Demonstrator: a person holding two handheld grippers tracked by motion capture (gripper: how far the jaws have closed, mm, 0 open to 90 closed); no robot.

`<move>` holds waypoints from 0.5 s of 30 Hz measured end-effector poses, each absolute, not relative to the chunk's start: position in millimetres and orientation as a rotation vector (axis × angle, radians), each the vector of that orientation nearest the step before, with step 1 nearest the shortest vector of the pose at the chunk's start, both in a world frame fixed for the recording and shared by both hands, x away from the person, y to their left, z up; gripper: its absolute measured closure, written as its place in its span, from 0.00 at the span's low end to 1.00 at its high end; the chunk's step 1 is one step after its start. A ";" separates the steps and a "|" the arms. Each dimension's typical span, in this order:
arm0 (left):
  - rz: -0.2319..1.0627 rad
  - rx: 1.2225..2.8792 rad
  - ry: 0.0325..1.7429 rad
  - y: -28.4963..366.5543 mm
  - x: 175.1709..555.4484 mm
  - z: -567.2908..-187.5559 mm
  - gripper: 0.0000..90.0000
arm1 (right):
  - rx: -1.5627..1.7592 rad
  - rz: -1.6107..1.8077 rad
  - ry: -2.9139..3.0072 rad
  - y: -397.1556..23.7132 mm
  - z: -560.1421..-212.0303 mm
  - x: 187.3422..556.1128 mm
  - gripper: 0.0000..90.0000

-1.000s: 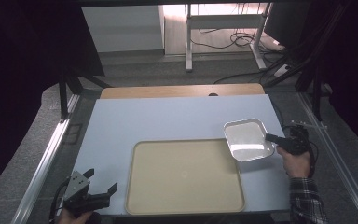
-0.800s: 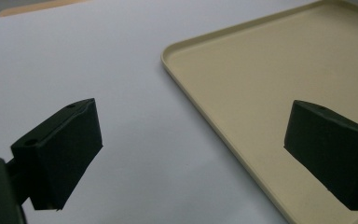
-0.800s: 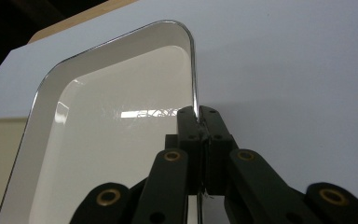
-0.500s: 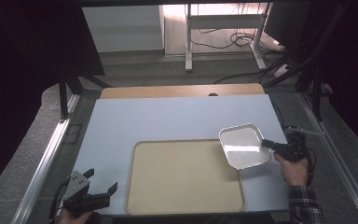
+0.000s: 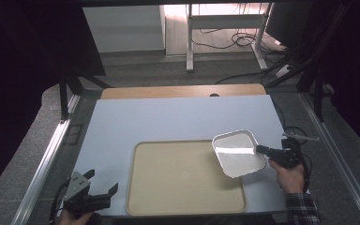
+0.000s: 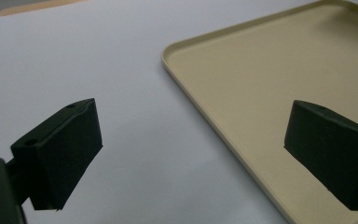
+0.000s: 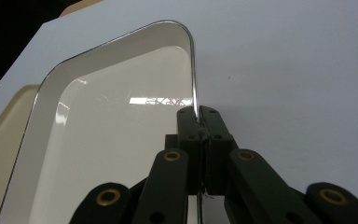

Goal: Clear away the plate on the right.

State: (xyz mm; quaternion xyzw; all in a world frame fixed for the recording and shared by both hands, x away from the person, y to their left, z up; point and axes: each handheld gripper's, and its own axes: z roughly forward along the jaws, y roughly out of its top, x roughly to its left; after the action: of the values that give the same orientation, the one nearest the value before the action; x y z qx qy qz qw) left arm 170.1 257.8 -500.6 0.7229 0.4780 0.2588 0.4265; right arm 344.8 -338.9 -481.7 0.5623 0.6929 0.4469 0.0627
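The right gripper (image 5: 261,150) was clamped on the near rim of the dish (image 5: 238,153), its jaws pressed together with the thin metal edge pinched between them; in the right gripper view the gripper (image 7: 199,116) met that rim just past a rounded corner, and the dish (image 7: 102,140) ran off the bottom of the picture, so its near end was cut away. From above, the dish lay over the far right corner of the tray (image 5: 183,180), partly above the tray and partly above the mat (image 5: 168,117); whether it rested on either or hung clear of them could not be told. A bright reflection crossed its white inside and hid any detail there. The right hand (image 5: 288,176) came in from the bottom edge, its checked sleeve (image 5: 302,208) cut off by the frame.

The left gripper (image 5: 101,187) sat at the near left corner of the mat, just beside the tray's left edge, jaws spread wide with nothing between them; the left hand below it was mostly out of frame. In the left gripper view the gripper (image 6: 191,149) framed bare mat (image 6: 74,56) and the tray's rim (image 6: 186,84), the right jaw over the tray; the tray's far side ran out of that picture. The room around the table was dark, and little there could be made out beyond cables on the floor.
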 end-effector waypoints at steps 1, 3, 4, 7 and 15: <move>0.646 1.807 1.195 257.9 170.2 -500.6 0.04 | 1.695 1.350 2.100 -337.0 -481.8 344.1 0.99; 0.646 1.807 1.195 258.0 170.2 -500.6 0.04 | 1.684 1.347 2.113 -333.2 -482.0 342.5 0.99; 0.646 1.807 1.195 258.0 170.2 -500.6 0.04 | 1.684 1.347 2.113 -333.2 -482.0 342.5 0.99; 0.646 1.807 1.195 257.9 170.2 -500.6 0.04 | 1.681 1.358 2.129 -326.8 -483.0 340.3 0.99; 0.647 1.808 1.196 257.7 170.3 -500.7 0.04 | 1.648 1.364 2.178 -309.2 -483.7 337.2 0.99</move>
State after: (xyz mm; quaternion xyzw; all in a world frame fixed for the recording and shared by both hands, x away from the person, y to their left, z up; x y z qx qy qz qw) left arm 170.3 257.7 -500.7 0.7233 0.4784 0.2587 0.4255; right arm 337.2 -309.2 -483.7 0.5393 0.7127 0.4463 0.0442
